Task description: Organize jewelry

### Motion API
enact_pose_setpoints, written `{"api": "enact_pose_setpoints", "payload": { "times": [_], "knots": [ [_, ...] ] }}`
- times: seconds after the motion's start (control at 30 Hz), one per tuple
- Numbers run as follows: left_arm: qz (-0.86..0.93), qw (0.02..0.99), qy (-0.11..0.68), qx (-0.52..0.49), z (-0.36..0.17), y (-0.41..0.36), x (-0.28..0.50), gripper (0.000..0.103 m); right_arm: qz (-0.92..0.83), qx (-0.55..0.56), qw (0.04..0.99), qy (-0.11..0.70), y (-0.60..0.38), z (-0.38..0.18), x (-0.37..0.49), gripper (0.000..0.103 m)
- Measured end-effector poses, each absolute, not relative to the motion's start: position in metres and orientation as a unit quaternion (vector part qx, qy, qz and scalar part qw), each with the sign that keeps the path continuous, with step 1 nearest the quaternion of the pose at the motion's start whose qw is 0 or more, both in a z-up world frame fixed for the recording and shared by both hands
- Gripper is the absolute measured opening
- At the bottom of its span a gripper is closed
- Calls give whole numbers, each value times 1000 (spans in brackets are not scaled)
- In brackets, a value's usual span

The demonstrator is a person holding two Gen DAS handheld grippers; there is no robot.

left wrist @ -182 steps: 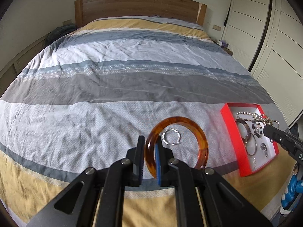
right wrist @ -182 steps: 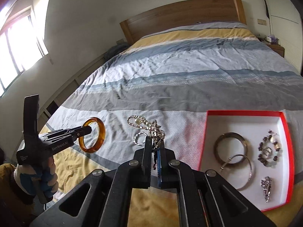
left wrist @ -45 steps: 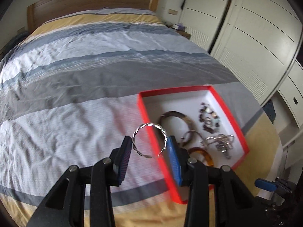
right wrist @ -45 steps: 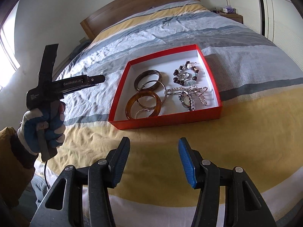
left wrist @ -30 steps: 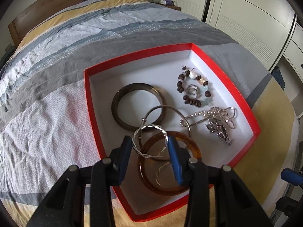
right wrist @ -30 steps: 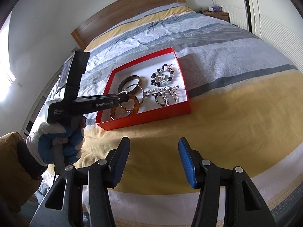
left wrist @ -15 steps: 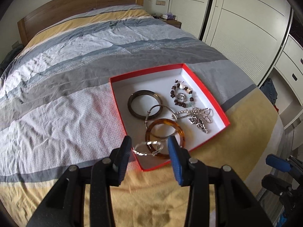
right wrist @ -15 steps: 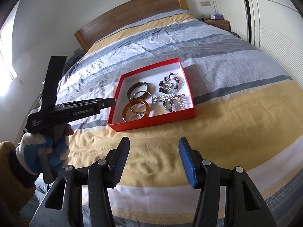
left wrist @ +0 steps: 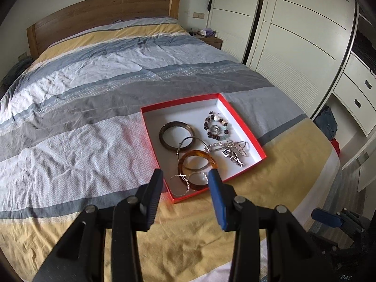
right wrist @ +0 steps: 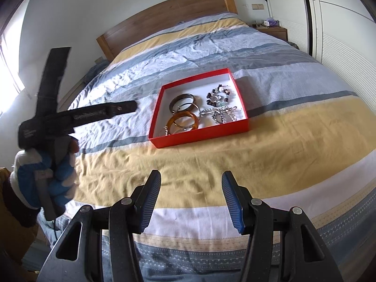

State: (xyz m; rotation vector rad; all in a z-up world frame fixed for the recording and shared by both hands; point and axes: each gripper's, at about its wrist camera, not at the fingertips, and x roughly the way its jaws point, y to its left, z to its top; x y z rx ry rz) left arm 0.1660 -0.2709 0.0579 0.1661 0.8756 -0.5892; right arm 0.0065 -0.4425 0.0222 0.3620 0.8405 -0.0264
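Lying in the near corner of the red box (left wrist: 237, 117), the twisted silver bangle (left wrist: 180, 181) is seen just beyond the left gripper (left wrist: 185, 179), whose fingers are spread apart and empty. The right gripper (right wrist: 191, 179), likewise spread, is held well back over the striped bedspread (right wrist: 258, 145). Thin, glinting wire is shown, resting flat beside the amber bangle (left wrist: 197, 165).

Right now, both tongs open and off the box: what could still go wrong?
1. The red box sits on soft, wrinkled bedding; a nudge could probably tip it.
2. The silver chain lies bunched against the thin hoop, so tangling seems likely.
3. The twisted silver ring leans on the amber bangle near the box's front wall and may slide.
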Motion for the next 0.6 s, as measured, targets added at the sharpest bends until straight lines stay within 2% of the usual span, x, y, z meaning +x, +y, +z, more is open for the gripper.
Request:
{"api": "enact_pose_setpoints", "payload": {
  "times": [0.47, 0.6],
  "knots": [
    [-152, 910, 370, 105, 72, -160, 71, 39, 18, 141, 899, 414, -390, 31, -8, 53],
    [-131, 920, 354, 105, 76, -127, 39, 50, 37, 128, 901, 413, -363, 37, -16, 53]
  ]
}}
